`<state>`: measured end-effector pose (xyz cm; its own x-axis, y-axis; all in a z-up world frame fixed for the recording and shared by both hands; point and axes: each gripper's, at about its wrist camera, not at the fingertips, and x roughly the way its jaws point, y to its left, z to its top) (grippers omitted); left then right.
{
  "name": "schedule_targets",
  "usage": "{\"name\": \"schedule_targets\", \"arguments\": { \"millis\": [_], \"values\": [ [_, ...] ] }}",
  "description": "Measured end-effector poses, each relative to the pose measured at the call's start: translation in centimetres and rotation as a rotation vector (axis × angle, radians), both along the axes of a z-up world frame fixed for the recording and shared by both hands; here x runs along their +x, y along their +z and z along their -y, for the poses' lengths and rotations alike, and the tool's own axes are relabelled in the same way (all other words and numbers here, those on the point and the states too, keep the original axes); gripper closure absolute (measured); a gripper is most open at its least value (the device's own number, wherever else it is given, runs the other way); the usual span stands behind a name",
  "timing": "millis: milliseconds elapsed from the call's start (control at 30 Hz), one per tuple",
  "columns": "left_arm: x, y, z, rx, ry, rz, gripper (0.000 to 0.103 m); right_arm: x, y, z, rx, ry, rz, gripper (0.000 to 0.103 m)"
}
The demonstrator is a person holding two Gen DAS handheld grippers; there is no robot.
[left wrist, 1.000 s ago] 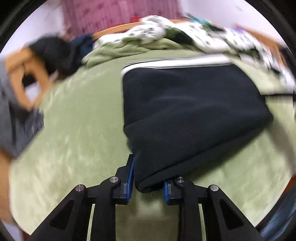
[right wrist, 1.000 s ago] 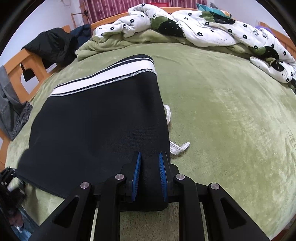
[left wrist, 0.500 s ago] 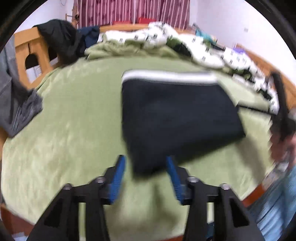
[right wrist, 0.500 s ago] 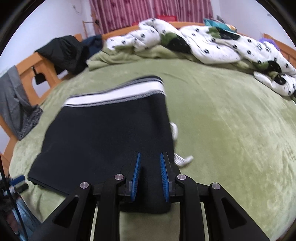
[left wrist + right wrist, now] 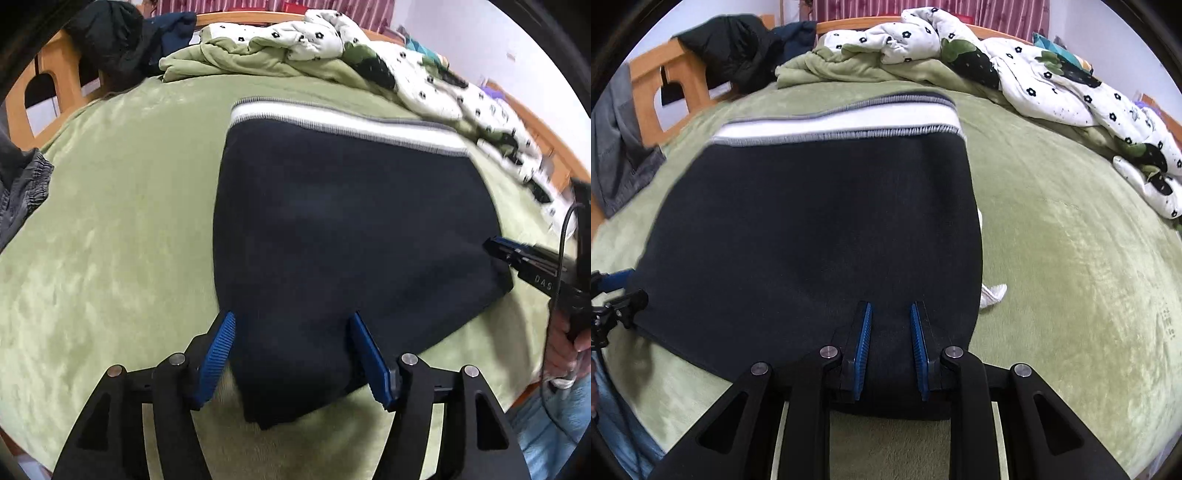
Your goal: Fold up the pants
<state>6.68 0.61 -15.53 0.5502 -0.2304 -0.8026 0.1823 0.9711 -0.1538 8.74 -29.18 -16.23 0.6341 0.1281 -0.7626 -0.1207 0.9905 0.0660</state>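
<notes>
Pants (image 5: 351, 229), dark with a white-and-grey striped waistband (image 5: 343, 123) at the far edge, lie folded flat on a green blanket (image 5: 110, 221) spread over the bed. The near left corner of the fold sits between the fingers of the left gripper (image 5: 291, 354), whose blue pads (image 5: 218, 354) have just been opening and now stand well apart, clear of the cloth on both sides. The right gripper (image 5: 889, 347) is set over the near right corner; its pads (image 5: 862, 350) stand a little apart with dark fabric filling the gap between them, and whether they press on it cannot be told.

Beyond the right gripper's right finger, the fold's straight side edge runs away toward the waistband, and a white drawstring end (image 5: 991, 293) pokes out just beside it. Right of that edge the blanket is bare and open up to a flowered quilt (image 5: 1052, 81) heaped along the far side. Left of the left gripper's fingers the blanket is likewise open as far as the wooden bed frame (image 5: 48, 85) and a grey garment (image 5: 22, 192) hanging there.
</notes>
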Motion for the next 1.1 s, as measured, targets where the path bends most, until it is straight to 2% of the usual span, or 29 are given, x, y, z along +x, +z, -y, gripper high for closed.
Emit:
{"name": "schedule_targets", "arguments": {
  "millis": [100, 200, 333, 400, 433, 500, 533, 567, 633, 1100],
  "values": [
    [2.5, 2.4, -0.8, -0.025, 0.034, 0.05, 0.041, 1.5, 2.5, 0.2, 0.05, -0.012, 0.109, 0.076],
    [6.6, 4.4, 0.2, -0.02, 0.04, 0.079, 0.041, 5.1, 4.3, -0.3, 0.014, -0.038, 0.158, 0.071],
    [11.1, 6.5, 2.5, 0.004, 0.026, 0.18, 0.04, 9.0, 5.6, -1.0, 0.006, -0.043, 0.198, 0.071],
    [12.7, 5.8, 3.3, 0.042, 0.04, 0.208, 0.038, 10.9, 4.8, -1.3, -0.028, -0.039, 0.224, 0.07],
    [13.7, 5.2, 3.8, 0.064, 0.045, 0.201, 0.038, 12.1, 4.1, -1.0, -0.049, -0.045, 0.212, 0.07],
    [16.5, 2.1, 4.2, 0.117, 0.057, 0.092, 0.036, 14.6, 0.6, -0.4, -0.089, -0.062, 0.122, 0.071],
    [17.6, 0.3, 4.0, 0.1, 0.05, 0.045, 0.033, 14.6, -0.3, -0.2, -0.09, -0.068, 0.12, 0.071],
    [18.0, -0.2, 3.7, 0.085, 0.051, 0.031, 0.03, 14.7, -0.4, 0.1, -0.07, -0.068, 0.135, 0.071],
    [18.1, 0.0, 3.3, 0.055, 0.051, 0.03, 0.03, 15.4, -0.2, 0.4, -0.051, -0.072, 0.111, 0.072],
    [17.8, -0.1, 3.7, 0.092, 0.052, 0.043, 0.029, 15.5, -0.4, 0.6, -0.021, -0.077, 0.114, 0.072]
  ]
}}
